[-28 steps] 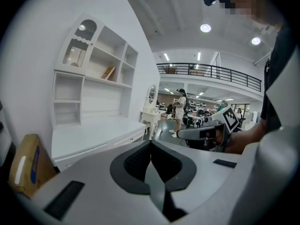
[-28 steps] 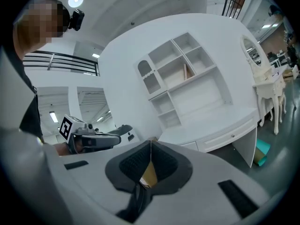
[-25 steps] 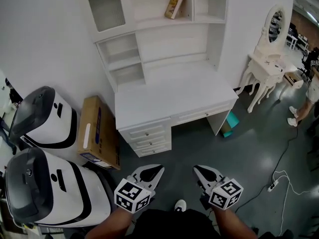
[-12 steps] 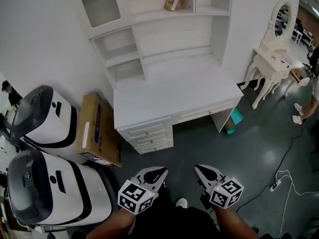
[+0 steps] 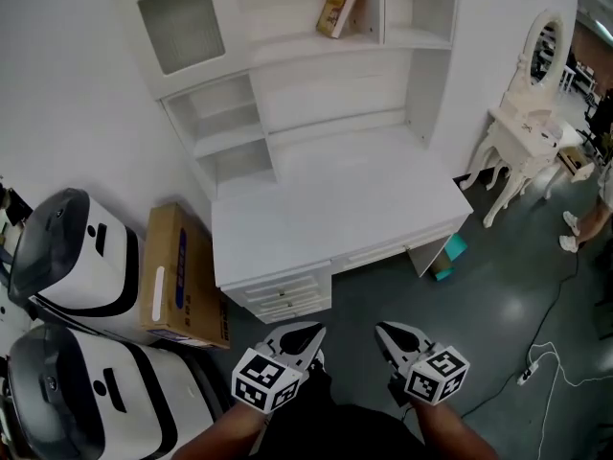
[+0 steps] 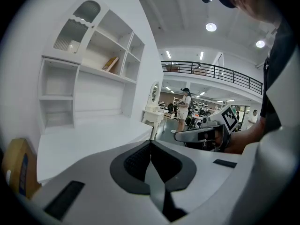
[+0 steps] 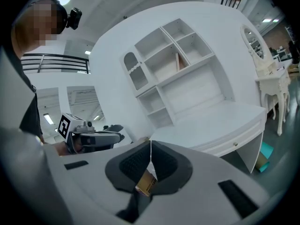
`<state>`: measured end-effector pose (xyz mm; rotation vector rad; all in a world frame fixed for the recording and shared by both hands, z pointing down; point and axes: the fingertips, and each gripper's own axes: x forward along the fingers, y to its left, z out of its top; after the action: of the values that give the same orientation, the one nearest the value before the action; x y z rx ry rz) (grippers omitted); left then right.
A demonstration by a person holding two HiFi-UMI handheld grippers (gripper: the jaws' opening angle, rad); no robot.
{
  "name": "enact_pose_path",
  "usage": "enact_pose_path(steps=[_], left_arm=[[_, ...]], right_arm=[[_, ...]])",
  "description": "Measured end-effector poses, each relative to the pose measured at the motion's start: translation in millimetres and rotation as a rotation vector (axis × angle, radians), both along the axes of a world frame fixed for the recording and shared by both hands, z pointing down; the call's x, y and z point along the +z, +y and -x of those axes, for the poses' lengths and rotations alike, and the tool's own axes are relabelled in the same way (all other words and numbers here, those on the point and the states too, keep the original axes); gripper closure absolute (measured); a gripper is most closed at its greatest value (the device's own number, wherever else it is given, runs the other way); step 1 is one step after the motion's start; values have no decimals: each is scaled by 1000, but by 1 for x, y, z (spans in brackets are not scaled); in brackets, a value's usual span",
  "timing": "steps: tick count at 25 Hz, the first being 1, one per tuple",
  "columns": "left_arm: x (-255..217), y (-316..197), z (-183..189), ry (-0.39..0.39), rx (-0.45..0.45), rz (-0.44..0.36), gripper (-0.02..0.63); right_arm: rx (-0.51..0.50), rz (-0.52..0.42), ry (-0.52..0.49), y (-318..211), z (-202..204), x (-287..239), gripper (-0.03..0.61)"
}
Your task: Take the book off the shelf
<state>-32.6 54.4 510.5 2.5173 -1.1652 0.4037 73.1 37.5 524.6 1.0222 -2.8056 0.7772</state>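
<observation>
A tan book [image 5: 341,4] leans tilted in the upper middle compartment of the white desk hutch [image 5: 287,56]. It also shows small and far off in the left gripper view as the book [image 6: 110,63], and in the right gripper view as the book [image 7: 177,61]. My left gripper [image 5: 311,331] and right gripper [image 5: 382,327] hang low, close to my body, short of the desk's front edge and far below the book. Both are shut with nothing between the jaws, as seen at the left gripper [image 6: 151,142] and the right gripper [image 7: 150,142].
The white desk top [image 5: 335,204] has drawers [image 5: 283,295] on its left side. A cardboard box [image 5: 177,276] and two white-and-black machines [image 5: 72,257] stand at the left. A white vanity with mirror [image 5: 522,132], a floor cable [image 5: 541,362] and a person [image 5: 599,199] are at the right.
The desk and hutch look larger and nearer in the head view, and the machines have slid toward the lower left. Both grippers stay shut and low.
</observation>
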Motion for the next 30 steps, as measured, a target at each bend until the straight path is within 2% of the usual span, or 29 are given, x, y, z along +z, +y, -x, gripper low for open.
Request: enact_pose_path(steps=[7,14,22,26,30], left_arm=[[-21,-98,30,2,38,-41,603],[-25,-168,73,-4,56,-63,603],[-29,-226,98,11,67,-77,603],[-30,-243,96,19,65,-83,603],[-27,-260,98,22,27,-77,603]], right_arm=[[45,-31,-4,-88,30,-20,551],[73,-49,7,-155,67,-22,551],[73,-64,17,-202,100,-28,551],[71,-62,26,-222,97,-27,551],[63,-63,19,-247,92,-26,551]])
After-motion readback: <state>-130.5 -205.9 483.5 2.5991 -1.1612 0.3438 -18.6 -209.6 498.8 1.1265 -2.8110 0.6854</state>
